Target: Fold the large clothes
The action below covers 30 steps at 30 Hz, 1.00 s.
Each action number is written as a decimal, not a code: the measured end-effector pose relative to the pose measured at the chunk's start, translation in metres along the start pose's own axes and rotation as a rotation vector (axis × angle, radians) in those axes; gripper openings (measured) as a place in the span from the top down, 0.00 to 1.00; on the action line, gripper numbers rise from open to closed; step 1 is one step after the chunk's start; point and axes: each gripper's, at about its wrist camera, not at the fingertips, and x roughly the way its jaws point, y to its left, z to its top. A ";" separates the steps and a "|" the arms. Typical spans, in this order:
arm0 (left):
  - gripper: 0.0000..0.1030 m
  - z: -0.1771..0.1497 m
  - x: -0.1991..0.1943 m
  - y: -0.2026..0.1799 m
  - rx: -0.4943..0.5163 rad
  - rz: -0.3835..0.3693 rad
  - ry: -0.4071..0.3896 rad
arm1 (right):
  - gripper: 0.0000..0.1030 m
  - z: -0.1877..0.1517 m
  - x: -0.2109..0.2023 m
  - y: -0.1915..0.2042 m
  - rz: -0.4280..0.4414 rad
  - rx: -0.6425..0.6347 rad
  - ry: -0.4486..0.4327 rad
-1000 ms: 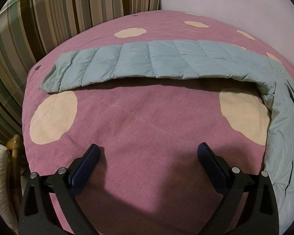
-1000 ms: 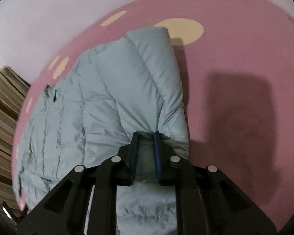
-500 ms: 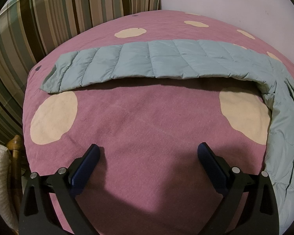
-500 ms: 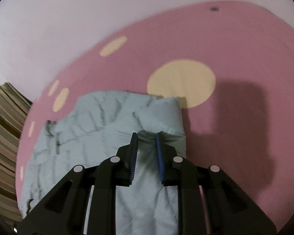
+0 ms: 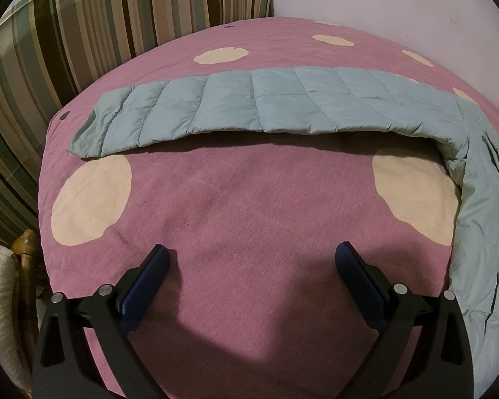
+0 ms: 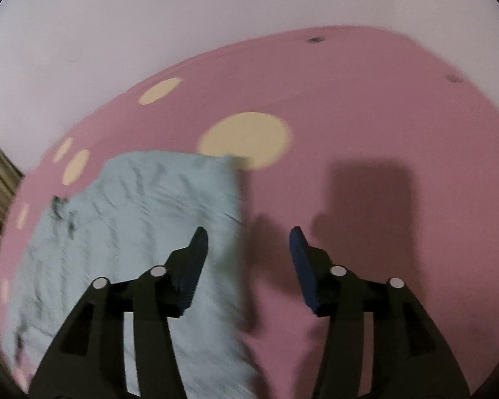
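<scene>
Left wrist view: left gripper spread wide, empty, over the pink bed cover. We see the blue puffer jacket at right edge, its sleeve stretched flat across upper frame, unfolded; nothing changed vs 0.5 s ago.

Right wrist view: right gripper now wide, empty; 0.5 s ago it pinched the jacket edge. Folded part lies lower left. We judge task approx. halfway; sleeve fold left.

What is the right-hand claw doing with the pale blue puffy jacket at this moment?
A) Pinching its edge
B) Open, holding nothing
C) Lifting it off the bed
B: the right gripper stands with its fingers spread wide above the jacket, gripping no fabric.
</scene>
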 end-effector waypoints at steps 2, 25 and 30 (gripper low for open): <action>0.04 0.000 0.000 0.000 0.000 0.001 0.000 | 0.49 -0.018 -0.010 -0.020 -0.076 -0.009 -0.001; 0.04 0.000 0.000 0.000 0.000 0.001 0.000 | 0.17 -0.097 -0.014 -0.059 -0.339 -0.039 -0.005; 0.04 0.000 0.000 -0.001 -0.002 -0.005 -0.001 | 0.13 -0.096 -0.011 -0.059 -0.355 -0.036 -0.004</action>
